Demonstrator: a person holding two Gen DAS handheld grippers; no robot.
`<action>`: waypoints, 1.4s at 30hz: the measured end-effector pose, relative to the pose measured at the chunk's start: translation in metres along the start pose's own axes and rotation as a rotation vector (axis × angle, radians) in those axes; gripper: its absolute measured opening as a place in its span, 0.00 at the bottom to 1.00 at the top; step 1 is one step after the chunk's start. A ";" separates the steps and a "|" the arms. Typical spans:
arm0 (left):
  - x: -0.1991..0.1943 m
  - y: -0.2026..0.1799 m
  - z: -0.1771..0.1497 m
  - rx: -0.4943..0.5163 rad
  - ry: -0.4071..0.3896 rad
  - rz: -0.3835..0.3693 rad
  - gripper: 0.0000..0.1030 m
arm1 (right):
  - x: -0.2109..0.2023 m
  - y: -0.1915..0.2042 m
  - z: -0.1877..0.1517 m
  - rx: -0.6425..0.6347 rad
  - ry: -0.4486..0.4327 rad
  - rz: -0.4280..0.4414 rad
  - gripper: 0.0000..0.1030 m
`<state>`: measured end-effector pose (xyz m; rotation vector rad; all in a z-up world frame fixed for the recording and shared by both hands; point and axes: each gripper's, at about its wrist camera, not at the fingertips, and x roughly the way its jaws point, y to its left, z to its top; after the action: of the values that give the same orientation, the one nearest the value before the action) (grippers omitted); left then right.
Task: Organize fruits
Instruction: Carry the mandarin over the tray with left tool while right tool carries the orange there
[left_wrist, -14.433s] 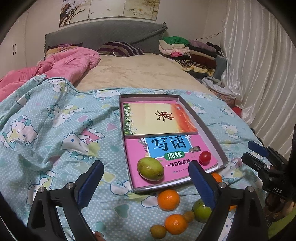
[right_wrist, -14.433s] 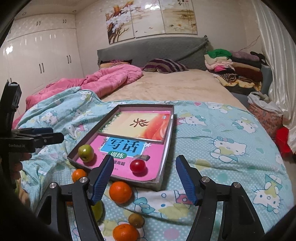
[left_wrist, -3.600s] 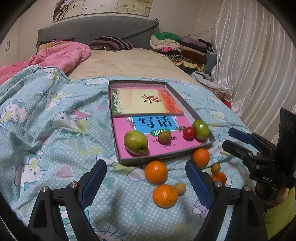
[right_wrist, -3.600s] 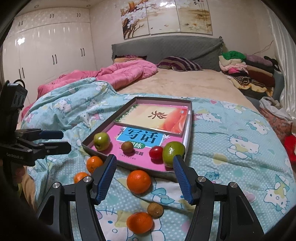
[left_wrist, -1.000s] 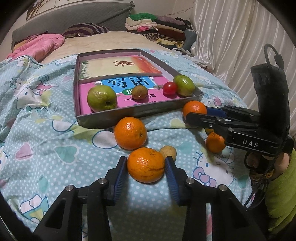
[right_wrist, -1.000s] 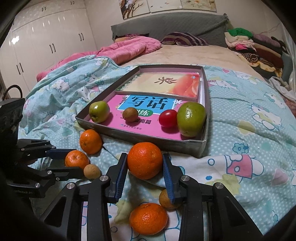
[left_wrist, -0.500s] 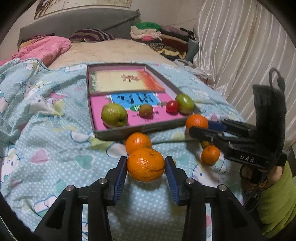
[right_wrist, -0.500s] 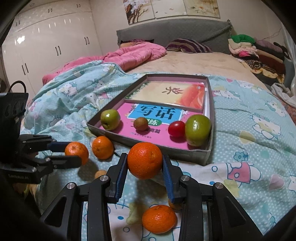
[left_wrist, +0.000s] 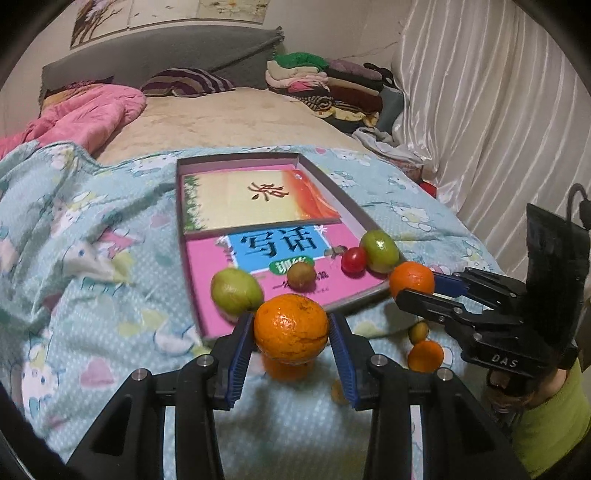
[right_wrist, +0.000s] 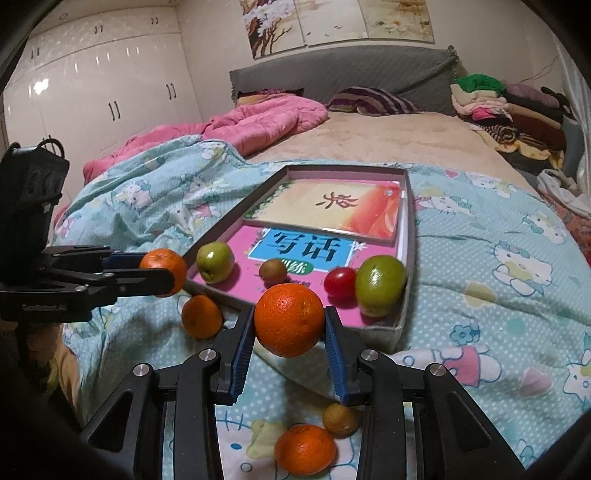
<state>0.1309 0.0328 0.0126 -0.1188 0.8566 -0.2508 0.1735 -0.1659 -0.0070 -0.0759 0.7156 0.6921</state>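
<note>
My left gripper is shut on an orange and holds it above the blanket, just short of the tray's near edge. My right gripper is shut on another orange, also lifted near the tray. The grey tray holds books, a green pear, a small brown fruit, a red tomato and a green fruit. The right gripper with its orange shows in the left wrist view, the left one with its orange in the right wrist view.
Loose on the blue blanket lie oranges and a small brown fruit. A pink quilt, folded clothes and a white curtain surround the bed.
Both grippers have lifted their oranges higher and moved them toward the tray since half a second ago.
</note>
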 end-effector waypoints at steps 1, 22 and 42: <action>0.003 -0.001 0.003 0.002 0.003 -0.002 0.40 | -0.001 -0.002 0.001 0.002 -0.004 -0.004 0.36; 0.062 -0.011 0.022 0.033 0.087 -0.016 0.40 | 0.002 -0.021 0.017 0.002 -0.001 -0.040 0.36; 0.070 -0.002 0.026 0.047 0.084 0.013 0.40 | 0.028 -0.005 0.014 -0.113 0.066 -0.052 0.37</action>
<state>0.1944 0.0128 -0.0209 -0.0592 0.9342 -0.2647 0.1995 -0.1503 -0.0148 -0.2209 0.7350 0.6825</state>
